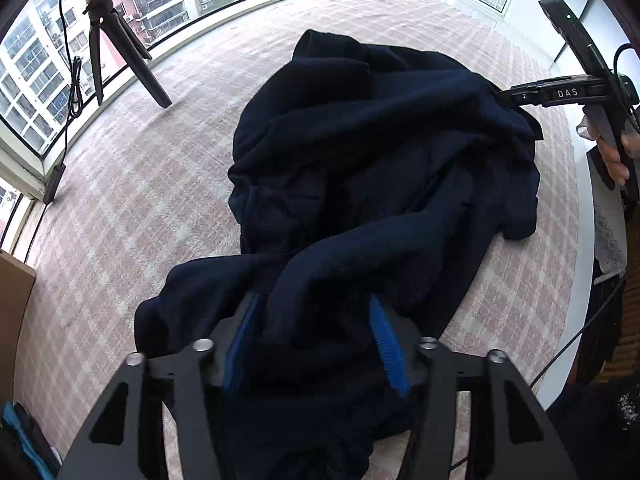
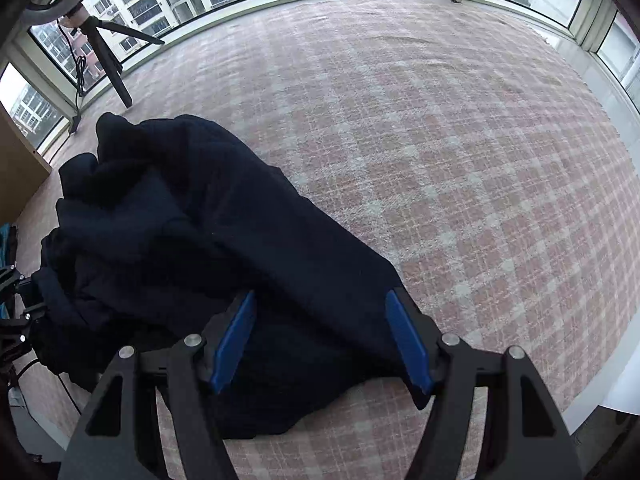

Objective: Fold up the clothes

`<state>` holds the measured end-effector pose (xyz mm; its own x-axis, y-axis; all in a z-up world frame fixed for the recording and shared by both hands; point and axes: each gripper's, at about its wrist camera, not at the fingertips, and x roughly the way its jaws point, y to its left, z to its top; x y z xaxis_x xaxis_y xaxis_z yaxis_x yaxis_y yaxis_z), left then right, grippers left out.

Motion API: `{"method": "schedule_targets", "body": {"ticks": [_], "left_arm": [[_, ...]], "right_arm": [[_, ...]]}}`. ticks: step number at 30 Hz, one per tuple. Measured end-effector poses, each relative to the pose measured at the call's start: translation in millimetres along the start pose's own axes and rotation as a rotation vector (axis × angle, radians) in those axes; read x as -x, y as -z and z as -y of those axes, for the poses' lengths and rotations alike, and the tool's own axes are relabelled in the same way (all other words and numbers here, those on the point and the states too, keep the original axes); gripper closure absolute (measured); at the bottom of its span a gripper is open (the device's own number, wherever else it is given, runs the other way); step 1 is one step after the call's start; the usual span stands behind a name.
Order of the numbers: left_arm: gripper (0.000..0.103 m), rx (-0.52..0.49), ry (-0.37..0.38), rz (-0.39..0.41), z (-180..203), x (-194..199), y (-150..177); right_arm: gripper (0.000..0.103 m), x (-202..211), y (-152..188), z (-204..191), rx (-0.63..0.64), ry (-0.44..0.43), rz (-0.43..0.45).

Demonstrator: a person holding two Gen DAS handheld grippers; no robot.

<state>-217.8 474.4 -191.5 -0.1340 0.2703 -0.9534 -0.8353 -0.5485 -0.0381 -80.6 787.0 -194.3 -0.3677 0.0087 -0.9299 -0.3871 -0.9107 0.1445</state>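
Observation:
A dark navy garment (image 1: 360, 168) lies crumpled in a heap on the pink-and-grey checked table cover (image 1: 140, 184). My left gripper (image 1: 316, 298) is open at the heap's near end. A ridge of the cloth lies in the gap between its blue pads (image 1: 386, 340). In the right wrist view the same garment (image 2: 200, 232) spreads to the left. My right gripper (image 2: 320, 294) is open over its near right corner, with cloth between the blue pads (image 2: 408, 340). From the left wrist view the right gripper (image 1: 508, 98) touches the garment's far right edge.
A black tripod (image 1: 120, 52) with a hanging cable stands at the back left by the windows. A brown box (image 1: 12, 292) sits at the left edge. The table's white rim (image 1: 580, 200) runs down the right, where a person's hand (image 1: 616, 156) holds the right gripper's handle.

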Motion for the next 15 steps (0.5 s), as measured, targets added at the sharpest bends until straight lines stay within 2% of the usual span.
{"method": "schedule_targets", "body": {"ticks": [1, 4, 5, 6, 7, 10, 12, 15], "left_arm": [[0.099, 0.019, 0.004, -0.013, -4.3, -2.6, 1.7], [0.100, 0.097, 0.017, 0.017, -29.3, 13.6, 17.1], [0.100, 0.120, 0.014, 0.032, -38.0, 22.1, 24.0], [0.100, 0.143, 0.010, 0.047, -46.7, 30.6, 30.9], [0.100, 0.158, -0.002, 0.056, -53.7, 38.6, 39.0], [0.085, 0.185, -0.071, 0.066, -69.5, 61.4, 66.1], [0.063, 0.207, -0.127, 0.083, -77.3, 76.7, 83.0], [0.063, 0.245, -0.198, 0.110, -88.5, 97.1, 107.3]], "right_arm": [[0.037, -4.5, 0.3, 1.0, 0.001, -0.010, -0.010], [0.040, -18.1, 1.1, 3.9, 0.004, -0.042, -0.041], [0.048, -22.6, 1.4, 4.9, 0.005, -0.052, -0.051], [0.089, -27.1, 1.6, 5.8, 0.006, -0.062, -0.061], [0.097, -18.7, 1.4, 0.4, 0.006, -0.089, -0.048], [0.098, 12.3, -9.4, -39.7, 0.037, -0.214, 0.002], [0.098, 34.4, -20.2, -74.5, 0.069, -0.311, 0.038], [0.098, 67.5, -36.4, -126.7, 0.116, -0.458, 0.091]]}}
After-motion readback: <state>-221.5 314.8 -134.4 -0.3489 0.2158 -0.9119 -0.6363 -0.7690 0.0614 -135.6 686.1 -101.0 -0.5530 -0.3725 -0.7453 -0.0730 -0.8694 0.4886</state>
